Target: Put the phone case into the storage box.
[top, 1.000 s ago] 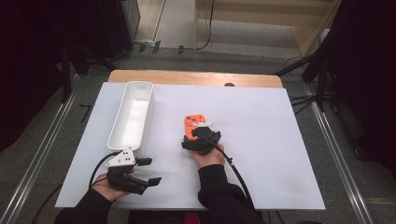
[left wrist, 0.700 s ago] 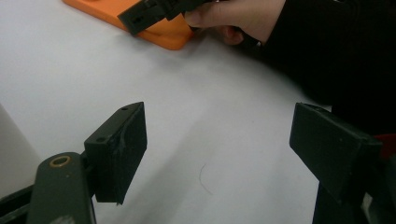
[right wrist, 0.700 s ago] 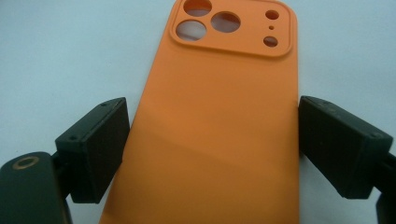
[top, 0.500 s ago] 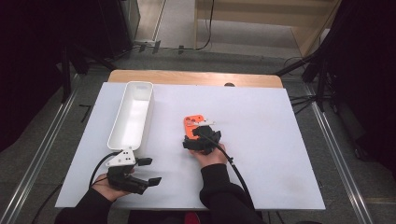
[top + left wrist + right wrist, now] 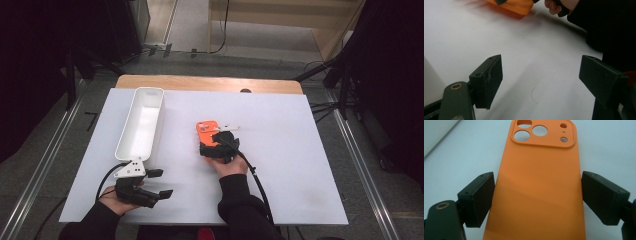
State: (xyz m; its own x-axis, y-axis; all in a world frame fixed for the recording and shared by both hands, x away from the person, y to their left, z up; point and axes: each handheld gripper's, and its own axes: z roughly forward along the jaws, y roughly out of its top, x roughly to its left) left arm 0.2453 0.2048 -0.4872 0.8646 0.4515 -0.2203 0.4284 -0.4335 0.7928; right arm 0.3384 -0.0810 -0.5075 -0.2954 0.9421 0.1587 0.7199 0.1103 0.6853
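Step in hand, as I read it: grasping the orange phone case (image 5: pixel 206 133), centre of the high view, lying flat on the white sheet (image 5: pixel 300 165). The right gripper (image 5: pixel 536 202) straddles it near its lower end, camera cutouts at the far end. Its jaws have just been closing, with the case between them. The left pad looks touching or nearly at the case edge, the right pad has a thin gap; no squeeze yet, so released.

The left gripper (image 5: pixel 540 82) idles at lower left of the high view, jaws spread, nothing between them.

Next move probably calls for closing fully on the case's long edges, then lifting, likely toward the tray (image 5: pixel 141 122) at upper left.

Count: one case, one tray, two grippers.
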